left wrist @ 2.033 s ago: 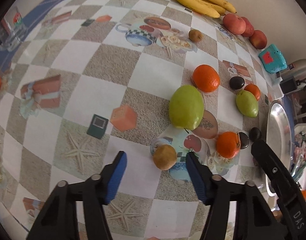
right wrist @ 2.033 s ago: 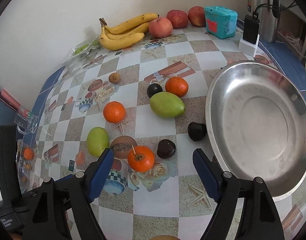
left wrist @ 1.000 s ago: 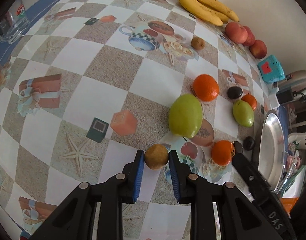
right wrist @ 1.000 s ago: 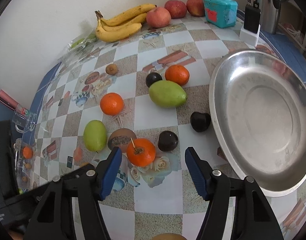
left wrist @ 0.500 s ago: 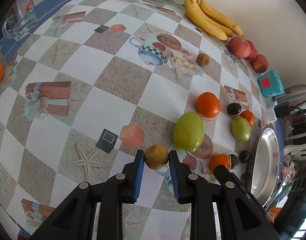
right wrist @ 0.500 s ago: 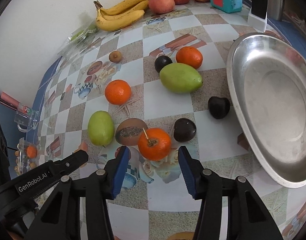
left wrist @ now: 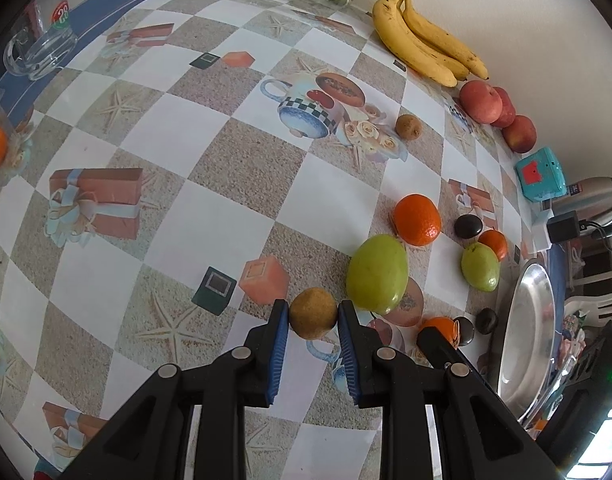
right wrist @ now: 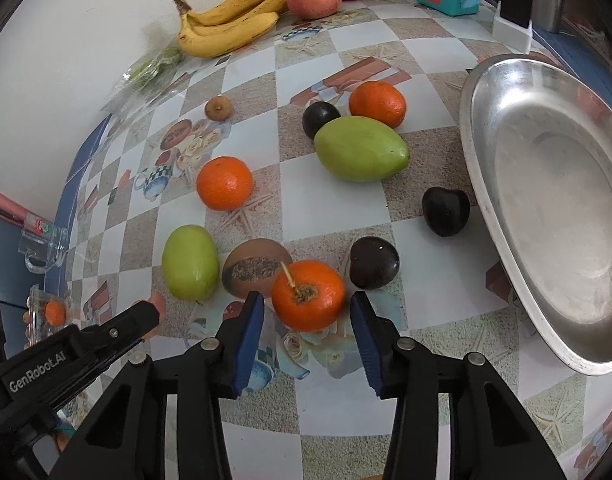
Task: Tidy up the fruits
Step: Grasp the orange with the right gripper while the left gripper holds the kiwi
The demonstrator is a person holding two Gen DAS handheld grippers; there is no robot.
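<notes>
Brown fruit [left wrist: 313, 313] (maybe a kiwi) sits clamped in my left hand-held gripper [left wrist: 310, 317]; my right hand-held gripper [right wrist: 306, 307] straddles an orange [right wrist: 308, 295], jaws apart.

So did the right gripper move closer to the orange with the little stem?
Yes. The right gripper moved forward across the table toward the stemmed orange, which now sits between its open fingers; the silver tray stayed put.

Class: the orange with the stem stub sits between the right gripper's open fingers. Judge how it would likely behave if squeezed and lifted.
The orange is round, so it would probably roll if nudged off-centre by the right gripper. Its dimpled peel likely gives the blue pads fair grip. A hard squeeze might bruise it. The stem stub points up, clear of both pads.
</notes>
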